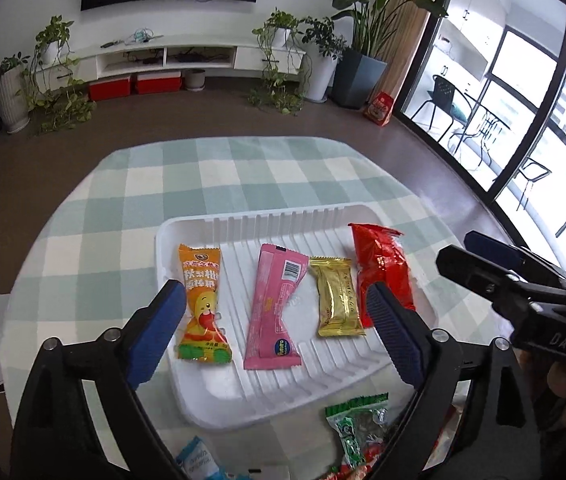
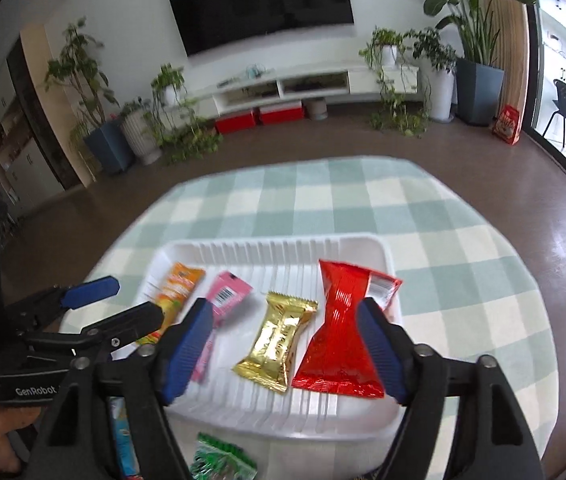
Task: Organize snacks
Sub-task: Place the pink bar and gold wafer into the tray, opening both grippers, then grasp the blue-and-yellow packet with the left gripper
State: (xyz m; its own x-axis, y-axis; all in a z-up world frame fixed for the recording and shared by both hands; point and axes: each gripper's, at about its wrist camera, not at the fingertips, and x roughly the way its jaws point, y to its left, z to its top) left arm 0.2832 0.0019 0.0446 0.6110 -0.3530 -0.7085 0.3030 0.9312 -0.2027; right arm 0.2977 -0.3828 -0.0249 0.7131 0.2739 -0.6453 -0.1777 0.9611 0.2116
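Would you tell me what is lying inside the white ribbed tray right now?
Four wrapped snacks lie in the white tray: orange packet, pink packet, gold packet, red packet. A gripper finger covers the red packet's lower part.

place: home living room | evidence: wall television [image 2: 261,4], media console [image 1: 187,56], potted plants [image 1: 357,20]

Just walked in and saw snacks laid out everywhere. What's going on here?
A person holding a pair of tongs in each hand is sorting snacks into a white tray on a checked tablecloth. Four packets lie side by side in it: orange, pink, gold and red. The left tongs and right tongs both hang open above the tray, holding nothing. A green packet and a blue-and-white one wait outside the tray's near edge.
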